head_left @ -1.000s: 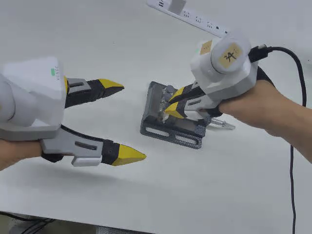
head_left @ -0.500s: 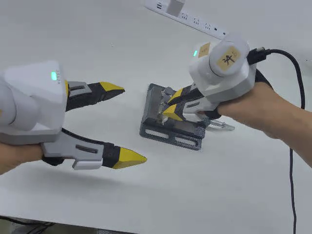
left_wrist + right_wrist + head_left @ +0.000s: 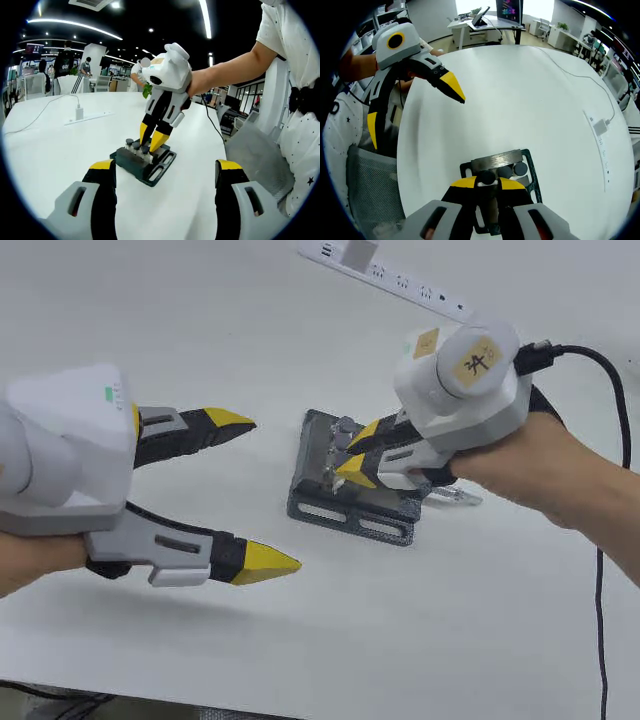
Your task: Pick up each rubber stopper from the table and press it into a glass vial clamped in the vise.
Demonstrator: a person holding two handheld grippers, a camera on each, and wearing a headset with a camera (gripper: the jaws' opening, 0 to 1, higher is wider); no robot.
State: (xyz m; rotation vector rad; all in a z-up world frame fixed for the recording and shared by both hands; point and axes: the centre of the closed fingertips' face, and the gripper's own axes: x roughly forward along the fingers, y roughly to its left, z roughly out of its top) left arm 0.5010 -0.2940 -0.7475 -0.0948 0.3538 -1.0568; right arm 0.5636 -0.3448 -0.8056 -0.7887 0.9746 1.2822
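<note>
A dark metal vise [image 3: 345,508] stands mid-table with a row of glass vials [image 3: 136,149] clamped in it. Three black rubber stoppers cap the vials; the nearest stopper [image 3: 485,177] sits between my right gripper's yellow tips. My right gripper [image 3: 353,452] points down at the vise, jaws closed to a narrow gap on that stopper, as the right gripper view [image 3: 489,184] shows. My left gripper [image 3: 262,492] hovers left of the vise, open wide with nothing between its jaws. The left gripper view looks past those jaws [image 3: 165,167] at the vise.
A white power strip [image 3: 390,270] lies at the table's far edge. The vise's screw handle [image 3: 458,497] sticks out to the right, under the hand. A black cable [image 3: 602,560] runs down the right side. The table's near edge [image 3: 300,705] is close.
My right gripper's body has shifted slightly right and up while its tips stay on the same vial. My left gripper has hardly moved.
</note>
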